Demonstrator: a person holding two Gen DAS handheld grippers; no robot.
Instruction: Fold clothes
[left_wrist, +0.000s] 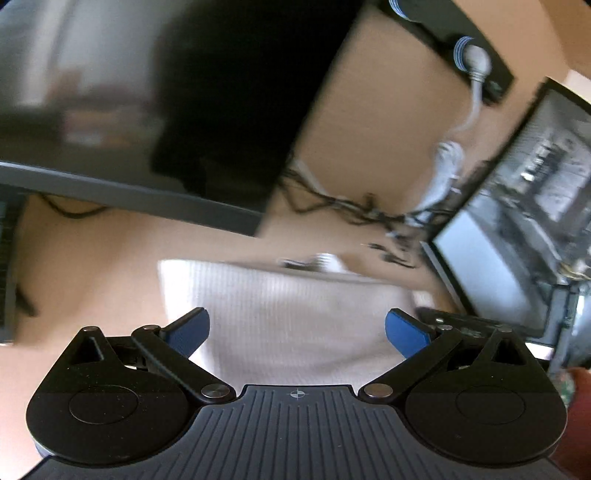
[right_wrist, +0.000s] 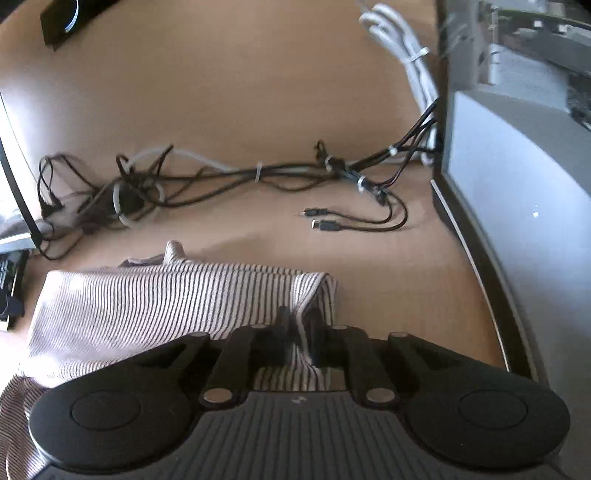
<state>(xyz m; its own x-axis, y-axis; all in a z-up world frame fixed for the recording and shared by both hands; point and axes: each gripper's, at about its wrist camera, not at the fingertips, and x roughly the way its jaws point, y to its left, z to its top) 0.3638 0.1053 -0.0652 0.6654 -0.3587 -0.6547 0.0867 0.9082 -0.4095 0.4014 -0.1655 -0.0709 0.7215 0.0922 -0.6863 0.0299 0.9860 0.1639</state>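
A thin, soft white garment with fine dark stripes, lying partly folded on the tan wooden bench, is pinched at its right corner by the closed right gripper. The left gripper is held wide open and empty above it. Limp and light, the garment is best gripped at corners and edges.

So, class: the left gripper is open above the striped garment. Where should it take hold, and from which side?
Probably the far left corner of the striped garment, approached from the left edge with the left gripper. That corner lies flat and free on the desk, opposite the right-hand corner pinched by the right gripper, clear of the cable bundle.
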